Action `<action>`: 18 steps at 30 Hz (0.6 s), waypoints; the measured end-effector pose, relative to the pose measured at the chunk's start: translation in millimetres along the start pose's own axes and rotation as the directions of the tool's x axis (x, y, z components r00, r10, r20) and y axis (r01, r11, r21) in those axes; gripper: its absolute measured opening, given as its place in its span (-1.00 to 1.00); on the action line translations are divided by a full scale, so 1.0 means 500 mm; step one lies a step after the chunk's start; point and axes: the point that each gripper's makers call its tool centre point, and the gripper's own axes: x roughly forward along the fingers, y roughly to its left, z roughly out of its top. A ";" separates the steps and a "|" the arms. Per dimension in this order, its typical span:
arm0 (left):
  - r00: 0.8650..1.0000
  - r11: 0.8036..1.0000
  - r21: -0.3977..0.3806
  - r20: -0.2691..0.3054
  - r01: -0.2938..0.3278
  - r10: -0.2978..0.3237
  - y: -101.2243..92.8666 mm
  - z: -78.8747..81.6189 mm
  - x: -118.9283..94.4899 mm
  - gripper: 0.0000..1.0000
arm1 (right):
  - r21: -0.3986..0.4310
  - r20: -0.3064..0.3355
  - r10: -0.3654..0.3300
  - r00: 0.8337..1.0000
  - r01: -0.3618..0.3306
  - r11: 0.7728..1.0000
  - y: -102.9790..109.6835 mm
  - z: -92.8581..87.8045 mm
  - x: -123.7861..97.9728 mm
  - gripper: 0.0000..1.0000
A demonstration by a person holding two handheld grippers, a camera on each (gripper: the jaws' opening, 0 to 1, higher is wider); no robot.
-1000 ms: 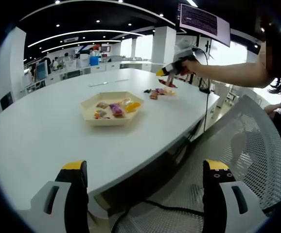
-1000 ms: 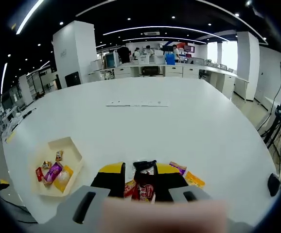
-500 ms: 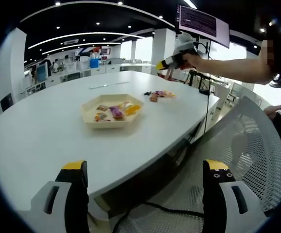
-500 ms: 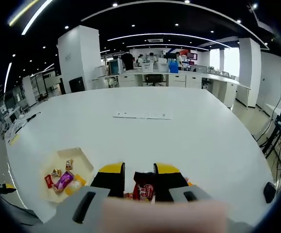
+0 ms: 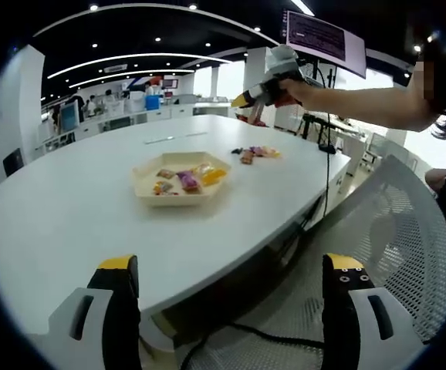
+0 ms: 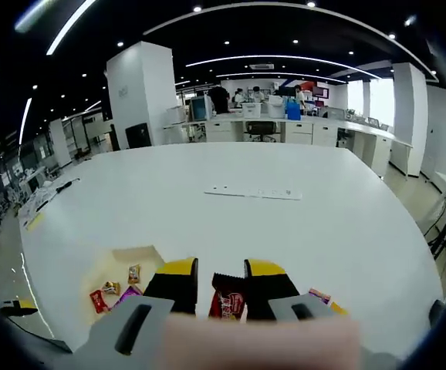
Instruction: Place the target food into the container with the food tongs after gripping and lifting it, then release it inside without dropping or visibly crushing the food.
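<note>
Open-plan office surroundings: dark ceiling with curved light strips and spot lamps, white pillars, desks with people at the far end. A large white table point(image 5: 76, 208) occupies the middle of both views.

Left gripper view: the left gripper point(image 5: 227, 297) stands at 6 o'clock, jaws wide apart and holding nothing, off the near table edge, above the floor and a mesh chair back point(image 5: 397, 247). A pale hexagonal container point(image 5: 147, 193) sits on the table near centre, with several wrapped snacks point(image 5: 186, 179) inside it. A small group of loose snack packets point(image 5: 255, 152) lies on the table at 1 o'clock from the container, apart from it. At 1 o'clock in the view, a person's arm point(image 5: 362, 104) holds the right gripper point(image 5: 258, 94) raised above the table, over the loose packets.

Right gripper view: the right gripper point(image 6: 221, 297) is at 6 o'clock, jaws close together and clamped on a dark red snack packet point(image 6: 227, 297), which hangs clear above the table. The container point(image 6: 99, 270) lies at 8 o'clock, partly hidden behind the left jaw. Loose packets point(image 6: 322, 299) show at 5 o'clock beside the right jaw. A pale strip point(image 6: 254, 193) lies on the table at 12 o'clock.
</note>
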 end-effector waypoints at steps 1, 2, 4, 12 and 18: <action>1.000 1.000 0.001 -0.001 0.000 0.000 0.000 0.000 0.000 0.92 | -0.004 -0.002 0.006 1.000 -0.006 1.000 0.008 0.000 0.004 -0.55; 1.000 1.000 0.001 -0.002 0.000 0.000 0.000 0.000 0.000 0.92 | -0.005 -0.002 0.014 1.000 -0.014 1.000 0.015 0.001 0.008 -0.55; 1.000 1.000 -0.001 -0.003 0.001 -0.001 0.000 -0.001 0.000 0.92 | -0.005 -0.005 0.030 1.000 -0.030 1.000 0.033 0.001 0.018 -0.54; 1.000 1.000 -0.003 -0.009 0.005 -0.005 -0.001 -0.002 0.001 0.91 | -0.021 0.000 0.090 0.996 -0.090 0.996 0.090 0.013 0.052 -0.53; 1.000 1.000 -0.006 -0.009 0.002 -0.002 0.000 -0.002 0.001 0.91 | -0.034 0.002 0.149 0.989 -0.149 0.988 0.134 0.027 0.071 -0.52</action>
